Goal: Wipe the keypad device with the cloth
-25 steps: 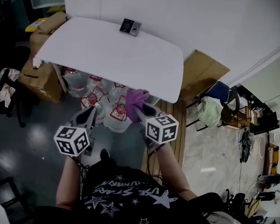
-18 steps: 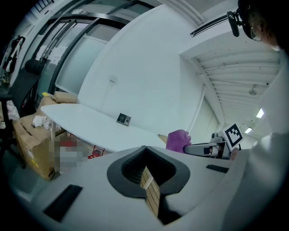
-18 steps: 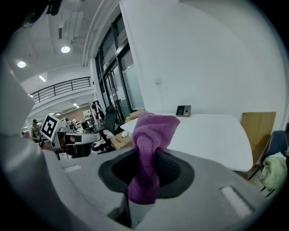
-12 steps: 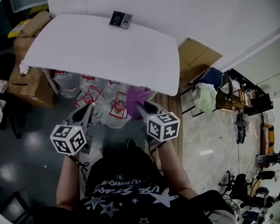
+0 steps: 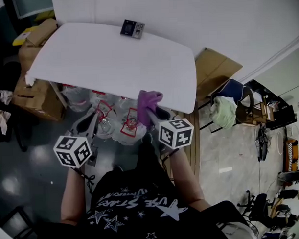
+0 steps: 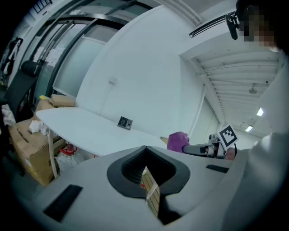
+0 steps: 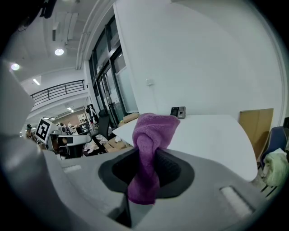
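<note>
The keypad device (image 5: 132, 29), small and dark, lies at the far edge of the white table (image 5: 113, 64). It is also in the left gripper view (image 6: 124, 122) and the right gripper view (image 7: 178, 112). My right gripper (image 5: 148, 112) is shut on a purple cloth (image 5: 148, 102), held by the table's near edge, well short of the device. The cloth (image 7: 151, 144) stands up bunched between the right gripper's (image 7: 146, 158) jaws. My left gripper (image 5: 95, 118) hangs lower left, off the table. In its own view the left gripper (image 6: 145, 150) is shut with nothing in it.
Several large water bottles (image 5: 115, 117) stand under the table. Cardboard boxes (image 5: 38, 88) sit at its left end. A flat cardboard sheet (image 5: 217, 72) leans at its right. A chair with clothes on it (image 5: 228, 111) stands further right.
Both grippers have come slightly closer to the table. The purple cloth now overlaps the table's near edge. The grip on the cloth is unchanged.
</note>
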